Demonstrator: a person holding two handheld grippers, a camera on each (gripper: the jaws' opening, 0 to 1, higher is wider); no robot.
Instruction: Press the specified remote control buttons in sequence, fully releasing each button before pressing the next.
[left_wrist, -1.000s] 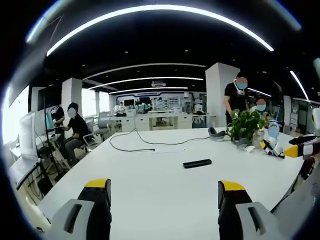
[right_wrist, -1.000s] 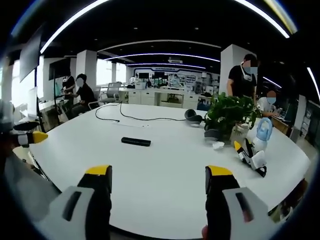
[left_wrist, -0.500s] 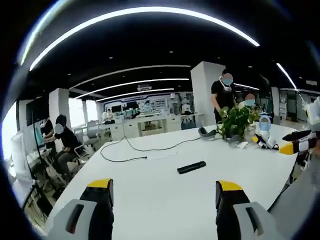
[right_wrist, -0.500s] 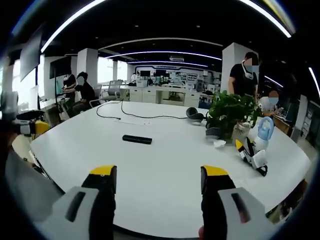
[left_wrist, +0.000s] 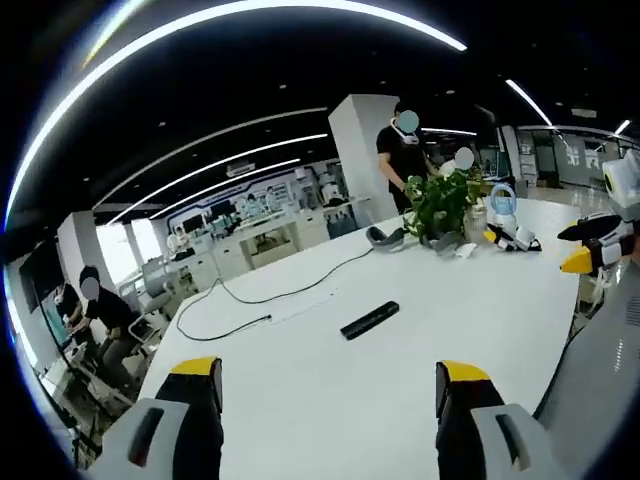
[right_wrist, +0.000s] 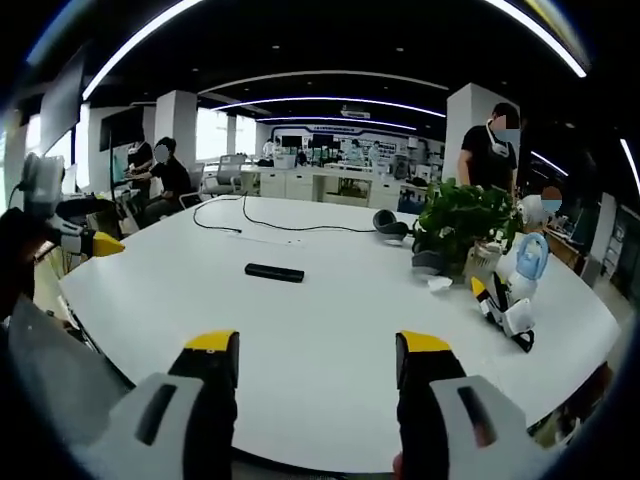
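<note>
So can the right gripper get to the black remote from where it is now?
Probably yes. The right gripper is open, and bare white table lies between it and the remote, with the plant off to the side.

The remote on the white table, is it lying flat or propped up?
Lying flat. The remote rests lengthwise on the white table, untouched, with both grippers open and well short of it.

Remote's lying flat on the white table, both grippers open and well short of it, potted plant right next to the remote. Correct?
Not the plant. In the right gripper view the potted plant stands apart from the remote, with bare table between them. The remote does lie flat, and both the right gripper and left gripper are open, short of it.
</note>
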